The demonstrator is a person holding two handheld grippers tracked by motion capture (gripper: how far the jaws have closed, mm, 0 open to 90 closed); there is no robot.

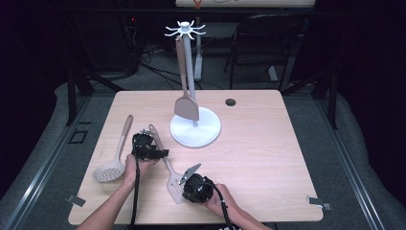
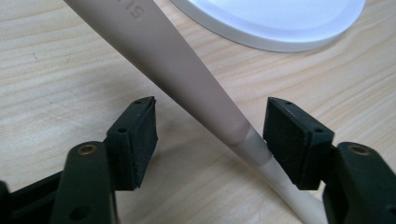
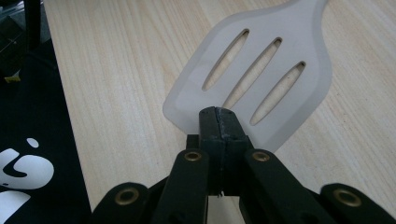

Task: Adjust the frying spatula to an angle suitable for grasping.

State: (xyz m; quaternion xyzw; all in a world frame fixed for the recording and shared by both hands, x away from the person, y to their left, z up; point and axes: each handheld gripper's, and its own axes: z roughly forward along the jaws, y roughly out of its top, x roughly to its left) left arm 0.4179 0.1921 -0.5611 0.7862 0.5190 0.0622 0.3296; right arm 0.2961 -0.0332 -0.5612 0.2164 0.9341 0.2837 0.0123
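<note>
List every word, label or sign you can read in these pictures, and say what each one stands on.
Embossed letters on the slotted turner's handle, cut off at the top edge of the left claw view: roughly "SIL", the rest unreadable.
White marks on a black surface beside the table, in the right claw view: cropped shapes, not readable as letters.
Nothing else legible.

In the high view the light falls from above onto the pale desk (image 1: 268, 143), while the room around it sinks into near black, and the whole picture is soft and low in detail. The white stand base (image 1: 195, 127) is the brightest spot, close to washed out, and it throws only a faint shadow. In the left gripper view the spatula handle (image 2: 187, 74) blurs close to the lens, with soft shadows beneath it on sharp wood grain.
</note>
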